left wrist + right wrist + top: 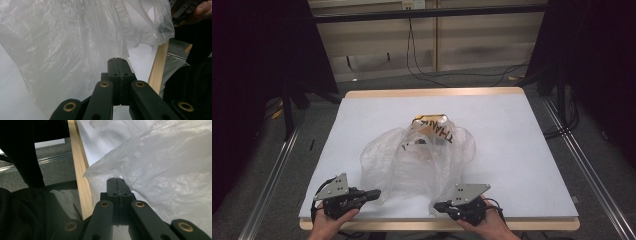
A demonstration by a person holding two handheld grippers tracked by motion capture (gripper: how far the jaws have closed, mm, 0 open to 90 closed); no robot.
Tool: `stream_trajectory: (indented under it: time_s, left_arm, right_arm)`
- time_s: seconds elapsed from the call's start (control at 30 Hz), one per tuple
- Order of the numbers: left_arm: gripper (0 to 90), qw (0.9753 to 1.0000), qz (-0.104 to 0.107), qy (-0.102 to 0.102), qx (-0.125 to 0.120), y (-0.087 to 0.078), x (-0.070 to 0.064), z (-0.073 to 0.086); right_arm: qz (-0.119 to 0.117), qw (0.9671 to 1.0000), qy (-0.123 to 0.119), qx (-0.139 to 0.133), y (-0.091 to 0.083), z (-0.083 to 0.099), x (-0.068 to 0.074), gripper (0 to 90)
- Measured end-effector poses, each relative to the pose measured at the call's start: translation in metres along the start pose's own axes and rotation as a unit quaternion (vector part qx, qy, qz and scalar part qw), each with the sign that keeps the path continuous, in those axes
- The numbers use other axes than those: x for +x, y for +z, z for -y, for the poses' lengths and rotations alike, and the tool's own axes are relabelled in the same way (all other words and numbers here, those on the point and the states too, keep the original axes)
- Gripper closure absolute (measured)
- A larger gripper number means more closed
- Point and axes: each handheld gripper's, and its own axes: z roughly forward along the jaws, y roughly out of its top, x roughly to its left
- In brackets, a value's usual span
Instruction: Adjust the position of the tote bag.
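Observation:
A crumpled, translucent plastic bag printed with "THANK" lies in the middle of the white table. Something yellow-brown shows through its far end. My left gripper rests at the front left, pointing right, jaws shut, with its tips against the bag's near-left edge. In the left gripper view the shut jaws stand in front of the bag. My right gripper rests at the front right, pointing left, also shut. Its tips meet the bag's edge. I see no plastic between either pair of jaws.
The table's wooden front edge runs just beside both grippers. Bare white tabletop lies left, right and beyond the bag. Cables trail on the floor behind the table, and metal rails flank it.

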Motion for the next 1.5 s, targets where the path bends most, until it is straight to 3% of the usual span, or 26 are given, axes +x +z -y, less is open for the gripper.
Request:
stream_trajectory:
  time_s: [0.3, 0.37, 0.43, 0.53, 0.6, 0.77, 0.87, 1.13, 1.3, 1.33, 1.4, 1.43, 1.5]
  left_arm:
    - [90.0, 0.9998, 0.007, -0.007, -0.019, -0.003, -0.002, -0.001]
    - [90.0, 0.9999, -0.006, 0.000, -0.009, -0.003, -0.003, 0.000]
    - [69.8, 0.9999, -0.014, 0.000, -0.003, 0.000, -0.003, 0.001]
    - [65.1, 0.9998, -0.002, 0.012, 0.014, 0.007, -0.004, 0.001]
    - [57.3, 0.9992, 0.011, 0.023, 0.030, 0.015, -0.009, 0.000]
    - [48.6, 0.9987, 0.002, 0.024, 0.045, 0.020, -0.010, 0.000]
    - [45.6, 0.9973, 0.000, 0.019, 0.071, 0.028, -0.009, 0.002]
    - [58.7, 0.9921, -0.008, 0.015, 0.124, 0.037, -0.005, 0.005]
    - [60.6, 0.9900, -0.003, 0.022, 0.139, 0.044, -0.004, 0.006]
    - [66.2, 0.9887, -0.001, 0.023, 0.148, 0.045, -0.004, 0.006]
    - [70.8, 0.9885, 0.003, 0.020, 0.150, 0.044, -0.003, 0.006]
    - [79.4, 0.9879, 0.004, 0.014, 0.154, 0.044, -0.002, 0.006]
    - [86.2, 0.9887, 0.009, 0.008, 0.150, 0.045, -0.001, 0.007]
  right_arm:
    - [0.011, 0.9998, 0.004, -0.017, -0.008, -0.003, -0.004, 90.0]
    - [0.014, 0.9997, 0.006, -0.019, -0.010, -0.003, -0.004, 90.0]
    - [0.016, 0.9996, 0.005, -0.021, -0.012, -0.003, -0.005, 90.0]
    - [0.017, 0.9996, 0.005, -0.023, -0.013, -0.003, -0.005, 90.0]
    - [0.019, 0.9993, 0.006, -0.030, -0.017, -0.005, -0.006, 90.0]
    - [0.022, 0.9987, 0.009, -0.045, -0.023, -0.007, -0.006, 90.0]
    - [0.024, 0.9984, 0.007, -0.051, -0.028, -0.009, -0.004, 90.0]
    - [0.026, 0.9979, 0.007, -0.059, -0.031, -0.011, -0.005, 90.0]
    - [0.015, 0.9996, 0.014, -0.021, -0.020, -0.001, -0.010, 89.6]
    - [0.007, 0.9998, 0.017, -0.008, -0.015, 0.002, -0.009, 82.1]
    - [0.009, 0.9999, 0.014, -0.003, -0.014, 0.003, -0.008, 78.7]
    - [0.005, 0.9999, 0.011, 0.007, -0.013, 0.005, -0.006, 70.3]
    - [0.005, 0.9999, 0.010, 0.009, -0.012, 0.007, -0.005, 65.8]
